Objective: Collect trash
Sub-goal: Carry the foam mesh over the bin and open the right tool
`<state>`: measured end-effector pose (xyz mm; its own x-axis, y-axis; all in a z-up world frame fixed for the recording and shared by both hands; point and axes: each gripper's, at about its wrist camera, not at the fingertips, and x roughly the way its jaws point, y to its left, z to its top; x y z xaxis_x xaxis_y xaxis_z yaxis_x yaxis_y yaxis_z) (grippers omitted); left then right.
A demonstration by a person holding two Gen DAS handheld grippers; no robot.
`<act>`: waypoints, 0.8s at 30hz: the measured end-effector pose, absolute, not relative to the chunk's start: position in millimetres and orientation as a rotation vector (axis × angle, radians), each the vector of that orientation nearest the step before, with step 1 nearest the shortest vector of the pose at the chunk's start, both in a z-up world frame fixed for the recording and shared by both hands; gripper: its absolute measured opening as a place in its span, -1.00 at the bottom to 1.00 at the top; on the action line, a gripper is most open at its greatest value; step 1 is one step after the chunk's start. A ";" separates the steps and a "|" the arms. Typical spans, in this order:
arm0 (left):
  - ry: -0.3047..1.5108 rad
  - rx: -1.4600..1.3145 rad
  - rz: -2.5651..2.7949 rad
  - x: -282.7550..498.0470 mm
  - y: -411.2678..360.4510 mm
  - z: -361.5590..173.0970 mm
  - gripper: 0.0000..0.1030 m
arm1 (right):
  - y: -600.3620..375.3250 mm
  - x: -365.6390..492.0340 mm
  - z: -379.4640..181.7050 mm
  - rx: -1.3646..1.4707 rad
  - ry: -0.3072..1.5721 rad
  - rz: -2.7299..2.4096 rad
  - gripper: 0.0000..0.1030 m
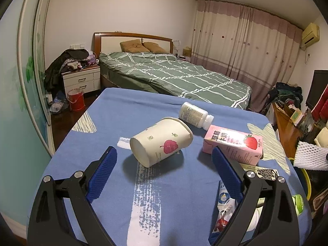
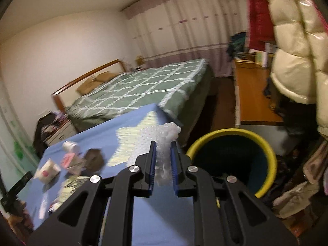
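A paper cup (image 1: pixel 162 141) with a red apple print lies on its side on the blue-clothed table (image 1: pixel 123 112). My left gripper (image 1: pixel 164 149) stands open just in front of the cup, one finger on each side, not touching it. Behind the cup lie a white plastic bottle (image 1: pixel 194 115) and a pink strawberry milk carton (image 1: pixel 233 143). Several wrappers (image 1: pixel 223 211) lie under the left gripper's right finger. My right gripper (image 2: pixel 163 145) is shut on a white foam net (image 2: pixel 162 139), held above the table's right edge beside the yellow-rimmed bin (image 2: pixel 266 143). The same foam net (image 1: pixel 309 155) shows at the left wrist view's right edge.
A green checked bed (image 1: pixel 174 75) stands beyond the table. A wooden desk (image 2: pixel 252 94) and a hanging cream puffer jacket (image 2: pixel 293 51) are to the right, close to the bin. A white nightstand (image 1: pixel 82 82) and a red bucket (image 1: pixel 75 100) stand far left.
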<state>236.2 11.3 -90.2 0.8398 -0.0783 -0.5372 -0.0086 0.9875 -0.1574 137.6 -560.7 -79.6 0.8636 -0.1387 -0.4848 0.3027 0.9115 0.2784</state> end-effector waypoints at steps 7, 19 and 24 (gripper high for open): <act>0.571 -0.151 -0.034 236.3 10.4 -90.4 0.79 | -609.8 134.4 -97.3 0.389 0.496 -0.383 -0.74; 0.577 -0.132 -0.037 238.1 8.2 -93.9 0.79 | -640.0 143.7 -124.9 0.404 0.547 -0.495 -0.64; 0.578 -0.131 -0.038 237.9 7.8 -93.8 0.79 | -634.9 144.6 -124.9 0.383 0.542 -0.518 -0.39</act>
